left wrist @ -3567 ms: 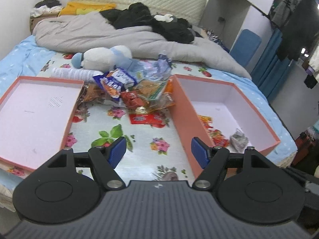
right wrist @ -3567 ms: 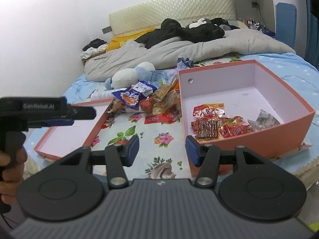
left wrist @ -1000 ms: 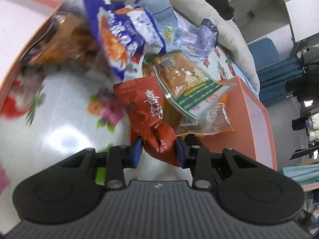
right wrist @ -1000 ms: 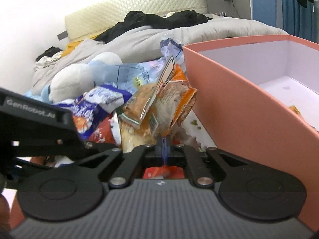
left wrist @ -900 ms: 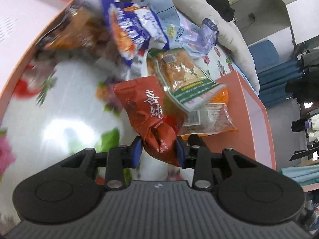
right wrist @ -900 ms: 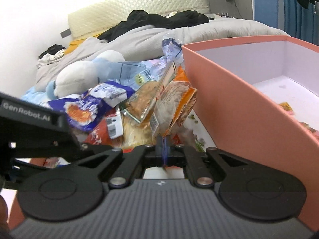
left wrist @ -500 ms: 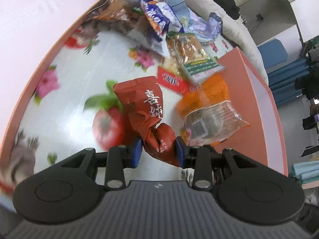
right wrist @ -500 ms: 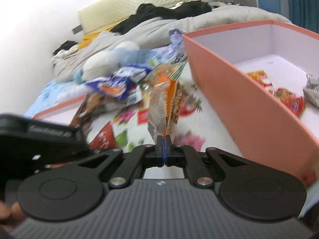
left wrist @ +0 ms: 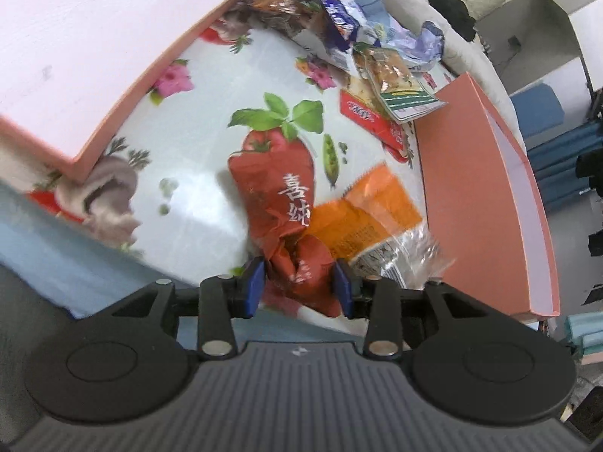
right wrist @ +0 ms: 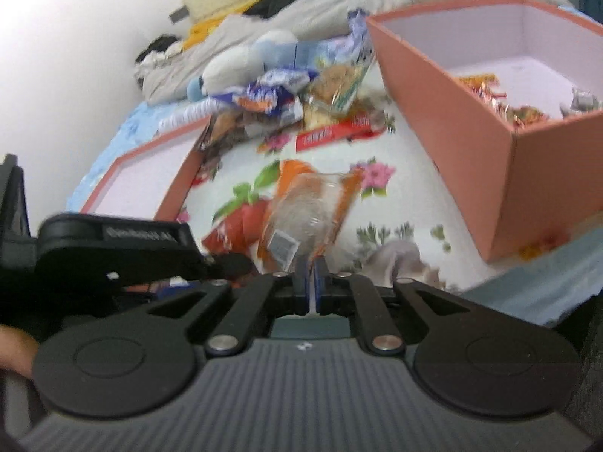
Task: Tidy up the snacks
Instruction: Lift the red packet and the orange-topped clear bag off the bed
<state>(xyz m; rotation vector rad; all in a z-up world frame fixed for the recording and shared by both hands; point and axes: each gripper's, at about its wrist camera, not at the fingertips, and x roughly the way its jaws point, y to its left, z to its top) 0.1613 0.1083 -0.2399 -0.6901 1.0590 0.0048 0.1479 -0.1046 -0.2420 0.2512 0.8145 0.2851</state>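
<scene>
The left gripper (left wrist: pixel 297 286) sits at six o'clock in its own view, its blue pads spread a little way with the crumpled end of a red packet (left wrist: pixel 279 203) between them. Its jaws have just been opening; the right pad touches the foil, while a thin gap shows at the left pad, so whether it still pinches I cannot tell. The red packet runs up toward twelve o'clock over the floral sheet (left wrist: pixel 196 113).

Touching the red packet at its three o'clock side lies an orange packet (left wrist: pixel 369 222), its clear end toward the camera. In the right view the right gripper (right wrist: pixel 311 282) has its pads almost together with a narrow slit between; its jaws have just been opening, and the corner of the orange packet (right wrist: pixel 309 214) sits at the pad tips, the blur hiding whether it is still gripped.

A shallow pink lid (left wrist: pixel 86 56) lies at ten o'clock in the left view. The deep pink box (right wrist: pixel 486 139) stands at two o'clock in the right view, with a few snacks (right wrist: pixel 501 105) inside. The snack pile (left wrist: pixel 361 49) lies at one o'clock in the left view, between lid and box.
</scene>
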